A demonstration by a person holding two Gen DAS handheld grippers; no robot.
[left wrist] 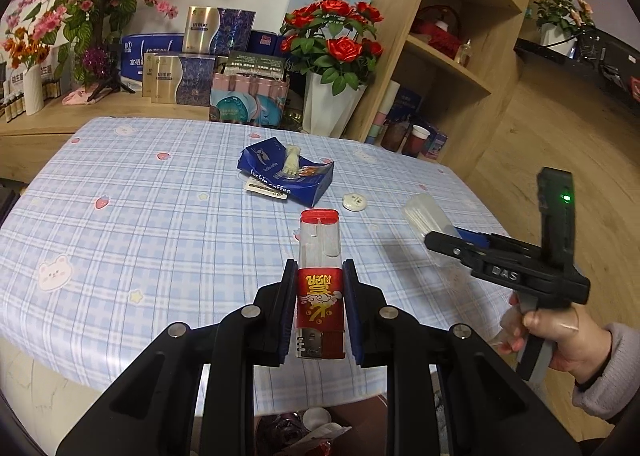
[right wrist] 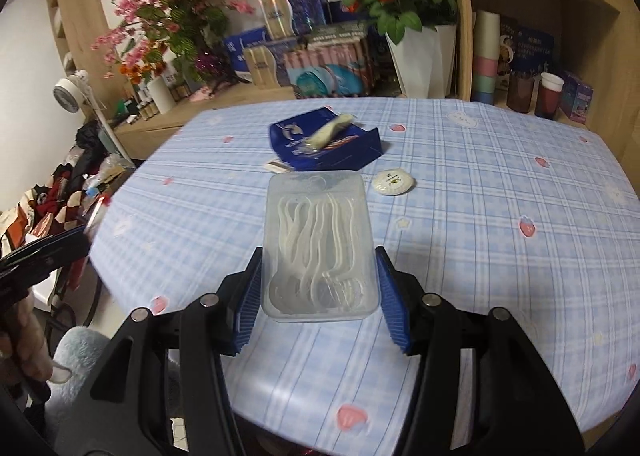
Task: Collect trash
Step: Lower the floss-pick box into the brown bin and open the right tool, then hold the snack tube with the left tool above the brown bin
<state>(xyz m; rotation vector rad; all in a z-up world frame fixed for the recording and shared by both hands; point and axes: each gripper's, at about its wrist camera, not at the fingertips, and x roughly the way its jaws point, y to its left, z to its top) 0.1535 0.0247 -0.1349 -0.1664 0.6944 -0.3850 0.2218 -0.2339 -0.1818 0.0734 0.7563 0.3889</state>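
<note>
Wooden shelving (left wrist: 452,56) and a low sideboard are framing the room behind a table (left wrist: 120,216) draped in a glossy blue plaid cloth printed with strawberries and small bears. Boxes (left wrist: 192,80) in blue, gold and pink are crowding the sideboard, with a white vase of red roses (left wrist: 336,40) standing at the table's far edge and pink blossom branches (right wrist: 168,8) leaning in beside them.

Near the middle of the cloth a torn blue coffee bag (left wrist: 288,176) is lying crumpled, a cream-coloured wrapped piece (right wrist: 330,130) resting across it and a paper label poking out underneath. Just beside the bag, a round white disc (right wrist: 394,181) is sitting flat on the cloth.

The left gripper (left wrist: 319,292) is clamping a lighter (left wrist: 320,276) between its blue ribbed pads; the lighter is rectangular, clear plastic at its red-capped far end, wrapped in a red label with gold characters, its metal head toward the camera. It is hanging above the near table edge.

The right gripper (right wrist: 318,280) is gripping a frosted plastic box (right wrist: 318,244) with rounded corners, white floss picks showing through its lid, held over the table on the near side of the bag. Below the left gripper, a bin (left wrist: 304,428) with wrappers inside is showing.
</note>
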